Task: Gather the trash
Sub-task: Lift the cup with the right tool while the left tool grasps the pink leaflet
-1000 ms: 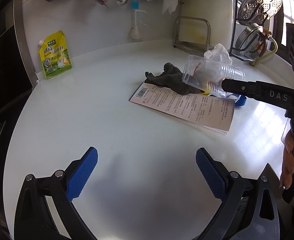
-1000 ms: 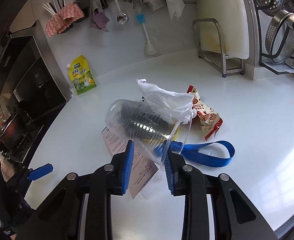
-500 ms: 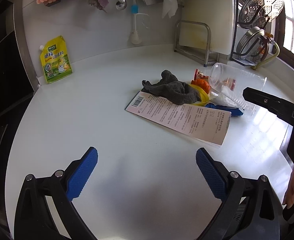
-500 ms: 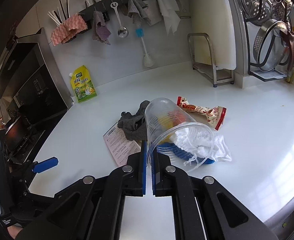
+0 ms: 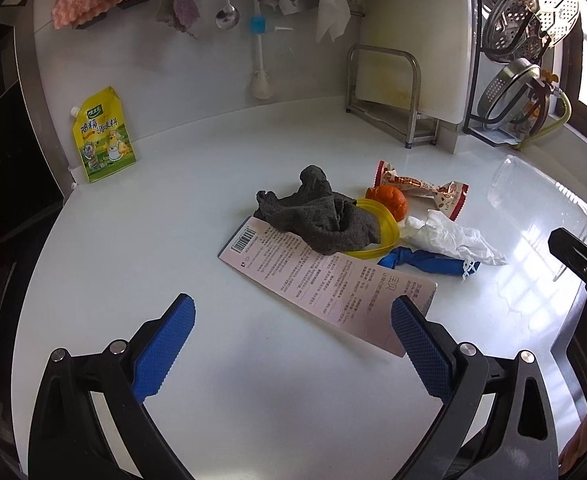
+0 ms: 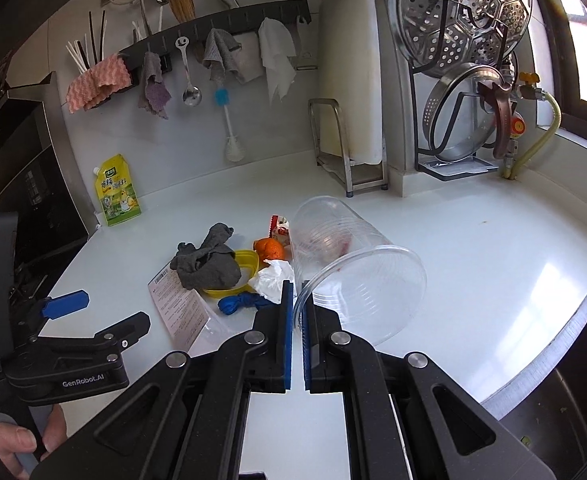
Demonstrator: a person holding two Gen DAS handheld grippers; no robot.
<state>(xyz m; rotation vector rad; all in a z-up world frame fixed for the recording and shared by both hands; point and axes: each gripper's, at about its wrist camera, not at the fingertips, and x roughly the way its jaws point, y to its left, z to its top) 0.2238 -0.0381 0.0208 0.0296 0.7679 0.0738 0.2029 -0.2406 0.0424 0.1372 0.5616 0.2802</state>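
Moved: your clear cup now lifted off the trash pile, tissue left behind.
R gripper: pads pinching cup rim.
L gripper: fingers spread wide, nothing between.

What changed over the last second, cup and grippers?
The right gripper closed on the rim of the clear plastic cup and carried it off the trash pile toward the counter's right edge; the white tissue that was in it now lies on the counter. The left gripper stayed open and empty. Grey cloth, paper card and snack wrapper stayed put.
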